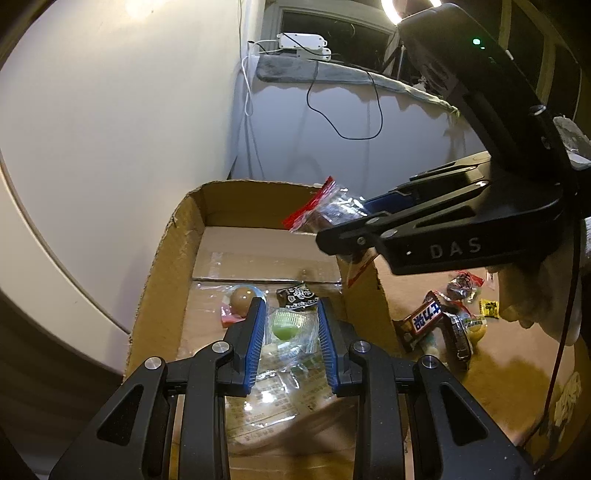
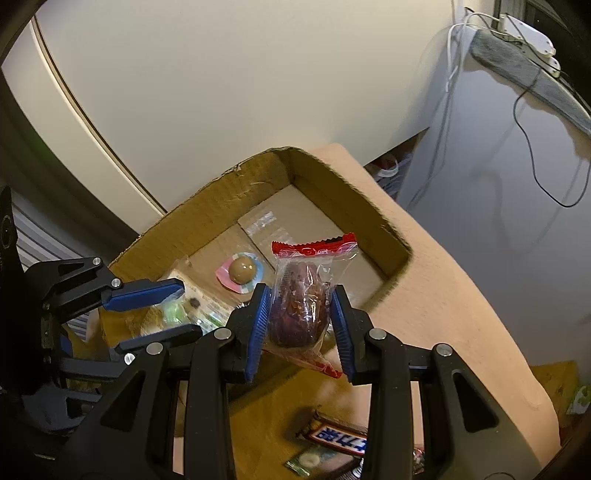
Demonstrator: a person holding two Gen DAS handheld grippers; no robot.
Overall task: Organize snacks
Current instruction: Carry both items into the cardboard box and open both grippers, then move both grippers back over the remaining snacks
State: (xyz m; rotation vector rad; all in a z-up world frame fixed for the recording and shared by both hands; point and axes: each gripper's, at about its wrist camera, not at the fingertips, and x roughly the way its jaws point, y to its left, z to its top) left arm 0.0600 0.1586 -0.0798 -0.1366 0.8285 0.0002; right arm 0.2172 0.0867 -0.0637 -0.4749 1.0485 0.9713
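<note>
Wall: a pale wall panel (image 1: 110, 129) with a curved dark edge is filling the left of both views.
Cardboard box: an open-topped cardboard box (image 1: 166, 266) is sitting against that wall on a tan surface (image 2: 443, 295); tape is showing on its floor.
Box contents: a brown ball sweet (image 1: 242, 295) in a pink and blue wrapper and a small black packet (image 1: 299, 295) are lying on the box floor.
Left gripper: the left gripper (image 1: 290, 325) is hanging over the box, its blue pads pressing on a clear packet with a green sweet (image 1: 286, 326).
Right gripper: the right gripper (image 2: 301, 314) is clamping a red-edged clear packet with a dark brown snack (image 2: 299, 306), held above the box's near wall.
Loose snacks: a brown chocolate bar (image 1: 424, 319), a yellow packet (image 1: 489, 308) and other wrapped sweets are lying on the tan surface just right of the box.
Person: a light sleeve (image 1: 535, 295) is showing behind the right gripper.
Room, right side: a grey cabinet (image 1: 332, 122) is standing past the box, a grey cloth (image 1: 351, 74) draping over its top, a white device (image 1: 303, 44) resting on it, and black and white cables (image 1: 343, 122) hanging down its front.
Lighting: a bright lamp (image 1: 395, 7) is glaring at the top right of the left wrist view.
</note>
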